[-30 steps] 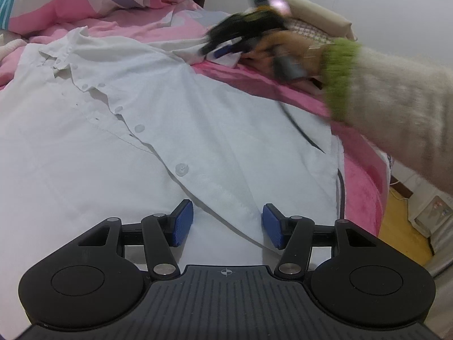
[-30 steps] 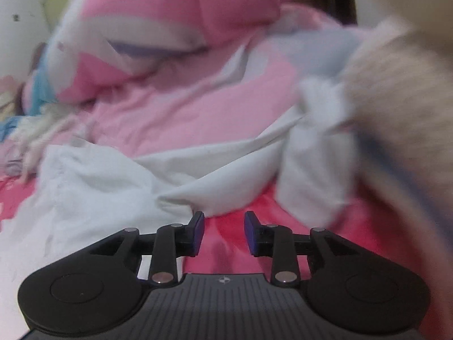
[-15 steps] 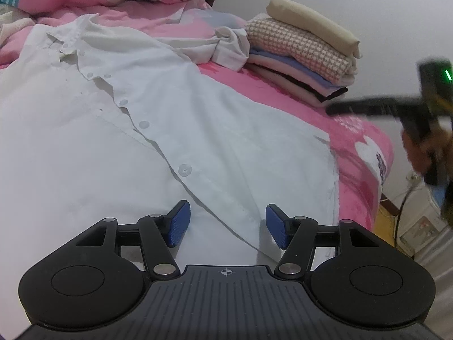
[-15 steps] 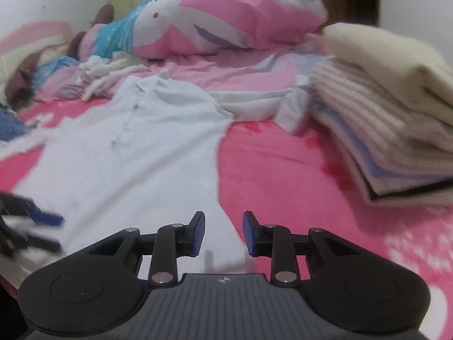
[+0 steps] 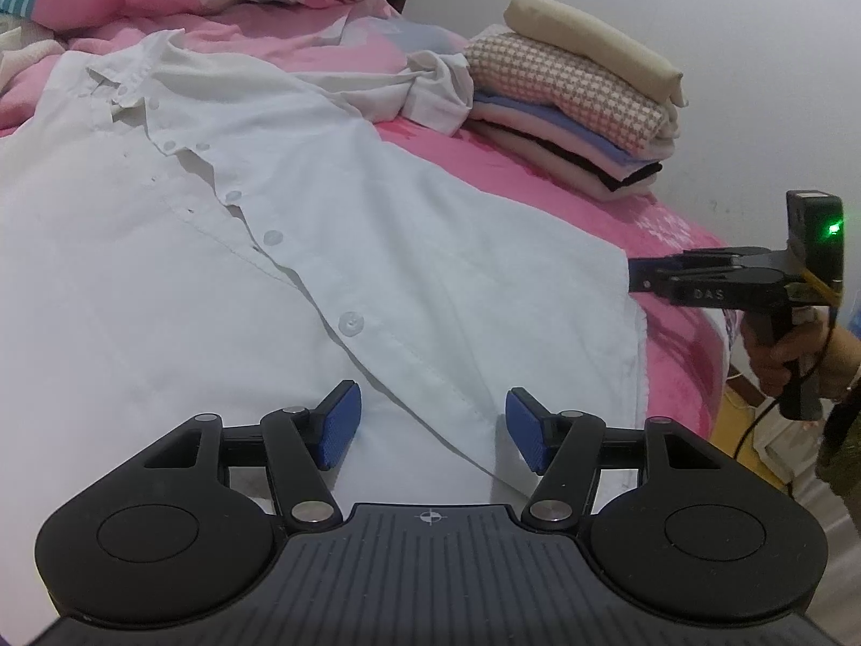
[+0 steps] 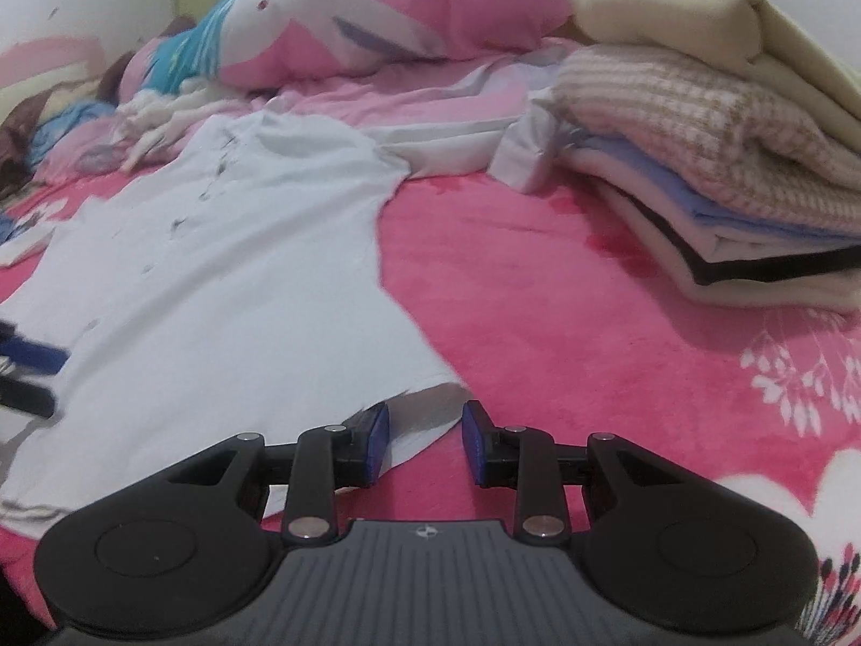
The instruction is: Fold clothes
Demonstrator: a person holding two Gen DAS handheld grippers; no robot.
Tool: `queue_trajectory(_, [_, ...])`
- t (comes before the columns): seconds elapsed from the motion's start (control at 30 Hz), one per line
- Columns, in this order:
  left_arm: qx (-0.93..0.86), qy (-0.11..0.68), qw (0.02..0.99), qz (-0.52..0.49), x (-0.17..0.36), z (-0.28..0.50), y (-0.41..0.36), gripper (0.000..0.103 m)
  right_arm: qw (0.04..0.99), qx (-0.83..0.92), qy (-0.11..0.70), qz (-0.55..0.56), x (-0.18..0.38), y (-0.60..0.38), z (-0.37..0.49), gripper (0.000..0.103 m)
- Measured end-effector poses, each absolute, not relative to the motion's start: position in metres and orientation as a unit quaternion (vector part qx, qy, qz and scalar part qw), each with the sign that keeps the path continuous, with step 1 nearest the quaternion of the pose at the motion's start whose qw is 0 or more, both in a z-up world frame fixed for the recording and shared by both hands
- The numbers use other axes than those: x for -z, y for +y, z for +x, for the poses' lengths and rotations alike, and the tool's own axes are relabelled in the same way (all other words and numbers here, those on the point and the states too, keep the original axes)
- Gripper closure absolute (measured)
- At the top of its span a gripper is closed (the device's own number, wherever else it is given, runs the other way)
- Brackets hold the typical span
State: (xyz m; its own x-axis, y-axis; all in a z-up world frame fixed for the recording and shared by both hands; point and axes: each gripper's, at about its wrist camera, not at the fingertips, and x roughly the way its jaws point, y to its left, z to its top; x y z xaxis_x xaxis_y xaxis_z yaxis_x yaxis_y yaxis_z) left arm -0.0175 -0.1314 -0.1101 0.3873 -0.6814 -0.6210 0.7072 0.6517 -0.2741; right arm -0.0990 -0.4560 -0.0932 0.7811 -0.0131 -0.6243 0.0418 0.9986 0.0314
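Blue-padded grippers poised at the shirt hem, both open.
The left gripper (image 5: pixel 428 428) straddles the white buttoned cotton shirt (image 5: pixel 301 247) spread on the pink fleece blanket (image 6: pixel 565 290); the right gripper (image 6: pixel 425 441) brackets its corner, nothing pinched, presumably for a fold.

Two wrist fisheyes, low over the bed, tilted down

Left view sits close above the white shirt (image 5: pixel 226 290), facing its collar; right view looks from the shirt's right hem corner. Both share shirt, folded stack (image 5: pixel 581 102) and pillow (image 6: pixel 409 5).
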Motion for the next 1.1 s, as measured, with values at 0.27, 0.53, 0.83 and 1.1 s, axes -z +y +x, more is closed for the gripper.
queue_trajectory(0.27, [0.418,0.362,0.833,0.020,0.111,-0.017,-0.131,0.042,0.959,0.001,0.279,0.050,0.103,-0.458,-0.091,0.082])
queue_trajectory(0.53, [0.417,0.361,0.834,0.025,0.111,-0.017,-0.132,0.042,0.952,0.156,0.223,-0.143,0.097,-0.401,-0.109,0.103])
queue_trajectory(0.83, [0.417,0.361,0.834,0.025,0.111,-0.018,-0.132,0.042,0.914,0.198,0.262,-0.238,0.125,-0.397,-0.107,0.056])
queue_trajectory(1.1, [0.415,0.361,0.835,0.027,0.111,-0.018,-0.133,0.042,0.928,0.202,0.271,-0.158,0.102,-0.435,-0.150,0.035])
